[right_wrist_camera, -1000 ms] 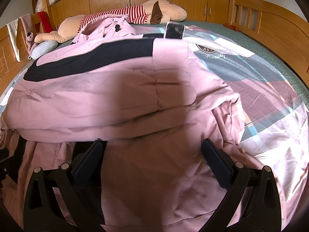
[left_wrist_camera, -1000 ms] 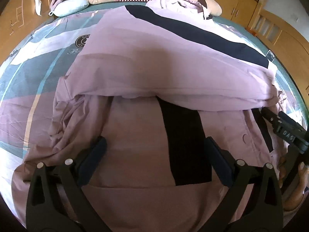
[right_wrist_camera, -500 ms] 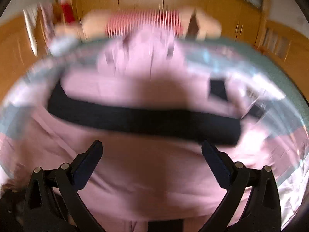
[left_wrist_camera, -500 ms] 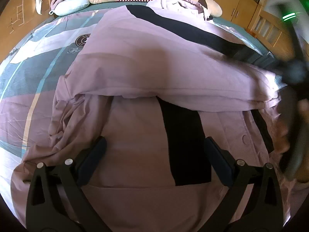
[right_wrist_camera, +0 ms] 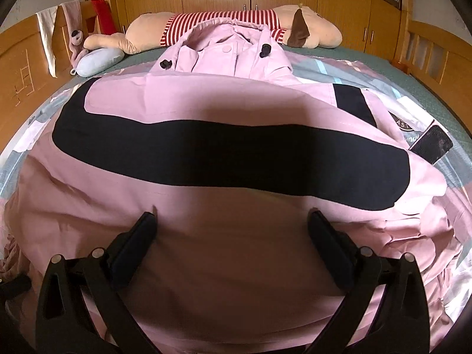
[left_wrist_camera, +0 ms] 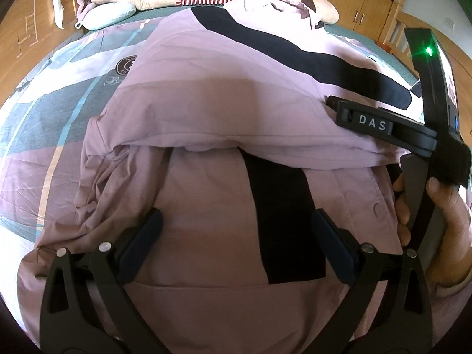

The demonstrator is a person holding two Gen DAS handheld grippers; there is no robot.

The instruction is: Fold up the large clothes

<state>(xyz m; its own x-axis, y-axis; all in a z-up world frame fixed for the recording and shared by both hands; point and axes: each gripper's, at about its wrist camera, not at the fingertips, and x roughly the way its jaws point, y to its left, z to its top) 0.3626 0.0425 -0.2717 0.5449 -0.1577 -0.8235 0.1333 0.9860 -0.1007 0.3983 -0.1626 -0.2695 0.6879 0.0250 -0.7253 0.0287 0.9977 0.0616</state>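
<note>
A large pink jacket (left_wrist_camera: 212,112) with black stripes lies spread on the bed, one part folded across the body. In the right wrist view the pink jacket (right_wrist_camera: 236,236) fills the frame, its collar and black toggles at the far end. My left gripper (left_wrist_camera: 236,236) hovers open over the jacket's lower panel, nothing between its fingers. My right gripper (right_wrist_camera: 233,236) is open above the folded part, just below the wide black stripe (right_wrist_camera: 230,153). In the left wrist view the right gripper's finger marked DAS (left_wrist_camera: 371,122) rests against the folded edge, held by a hand (left_wrist_camera: 448,206).
A patterned bedspread (left_wrist_camera: 53,124) covers the bed. A long plush toy in a red-striped shirt (right_wrist_camera: 218,22) and a pale blue pillow (right_wrist_camera: 98,60) lie at the head. A dark phone (right_wrist_camera: 432,144) rests right of the jacket. Wooden bed rails and cupboards surround the bed.
The right gripper has swung up and to the left over the folded part, now facing the collar. The left gripper has held still, and the jacket has not visibly moved.
</note>
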